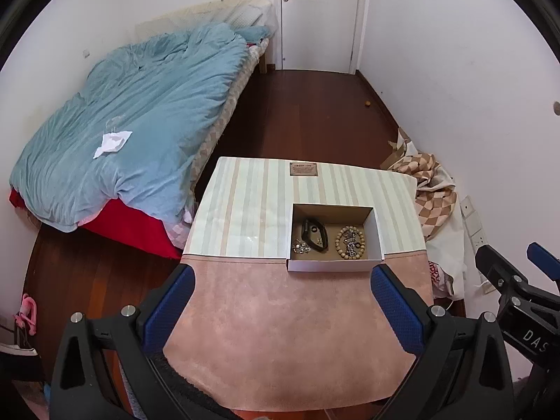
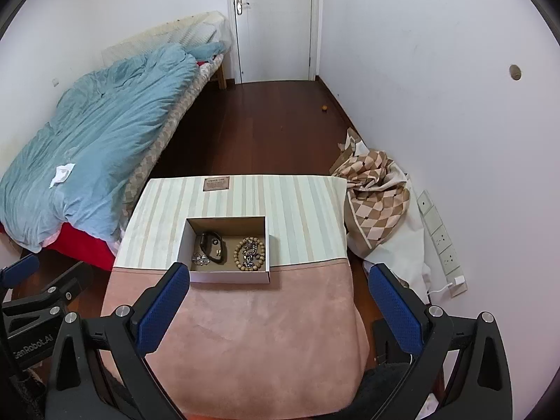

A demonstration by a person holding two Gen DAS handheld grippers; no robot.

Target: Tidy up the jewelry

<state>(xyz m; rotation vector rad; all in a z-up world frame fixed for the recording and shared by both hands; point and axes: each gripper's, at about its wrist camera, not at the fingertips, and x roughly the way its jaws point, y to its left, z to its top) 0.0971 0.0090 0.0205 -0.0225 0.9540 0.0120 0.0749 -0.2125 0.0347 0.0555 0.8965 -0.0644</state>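
A shallow white cardboard box [image 1: 330, 265] [image 2: 229, 277] sits on a table covered in striped and pink cloth [image 1: 273, 315] [image 2: 252, 332]. Inside lie a black wristband [image 1: 315, 235] [image 2: 212, 243], a wooden bead bracelet [image 1: 350, 242] [image 2: 249, 249] with a dark metal chain in its middle, and a small silver piece [image 1: 301, 246] [image 2: 200, 258]. My left gripper [image 1: 281, 306] is open and empty, held back over the pink cloth. My right gripper [image 2: 278, 306] is open and empty, also short of the box.
A bed with a blue duvet [image 1: 133, 112] [image 2: 91, 129] stands to the left. A checkered cloth heap [image 1: 432, 192] [image 2: 376, 192] lies on the floor right of the table, by the wall. A white door [image 1: 320, 14] is at the far end.
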